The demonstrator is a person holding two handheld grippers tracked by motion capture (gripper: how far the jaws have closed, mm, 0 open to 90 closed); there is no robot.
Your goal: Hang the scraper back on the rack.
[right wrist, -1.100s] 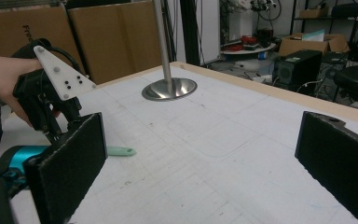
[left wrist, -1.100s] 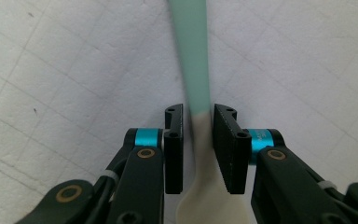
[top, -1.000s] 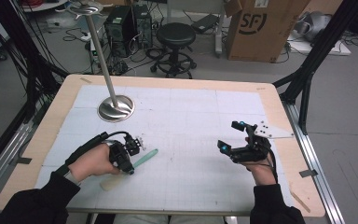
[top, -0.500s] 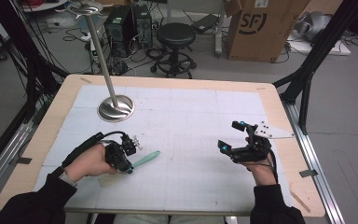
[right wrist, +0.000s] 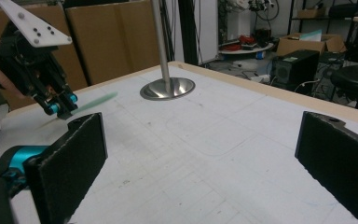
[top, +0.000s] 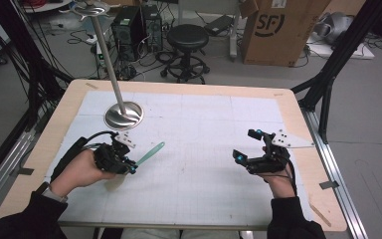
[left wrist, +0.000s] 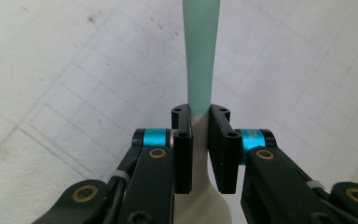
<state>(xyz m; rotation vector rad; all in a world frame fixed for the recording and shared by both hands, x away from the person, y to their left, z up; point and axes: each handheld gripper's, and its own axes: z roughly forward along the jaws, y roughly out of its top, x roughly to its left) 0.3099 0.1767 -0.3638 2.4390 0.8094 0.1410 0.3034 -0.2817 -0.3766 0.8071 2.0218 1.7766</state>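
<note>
My left gripper [top: 129,164] is shut on a spatula with a pale green blade [top: 150,152] and a cream handle [top: 113,182], held just above the white mat at the front left. In the left gripper view the jaws clamp where the green blade [left wrist: 200,56] meets the cream handle [left wrist: 204,196]. My right gripper [top: 247,145] hovers at the front right, open and empty. In the right gripper view its pads [right wrist: 72,163] stand wide apart, and the left gripper [right wrist: 64,109] shows far off with the green blade [right wrist: 95,101].
A steel stand with a round base [top: 124,115] and a tall pole [top: 107,55] stands at the back left of the table [top: 298,124]. Behind the table are a black stool [top: 187,37], a cardboard box [top: 273,30] and computer cases [top: 139,25].
The left gripper has lifted the spatula slightly and swung its green blade farther up and to the right. The right gripper has barely moved.
</note>
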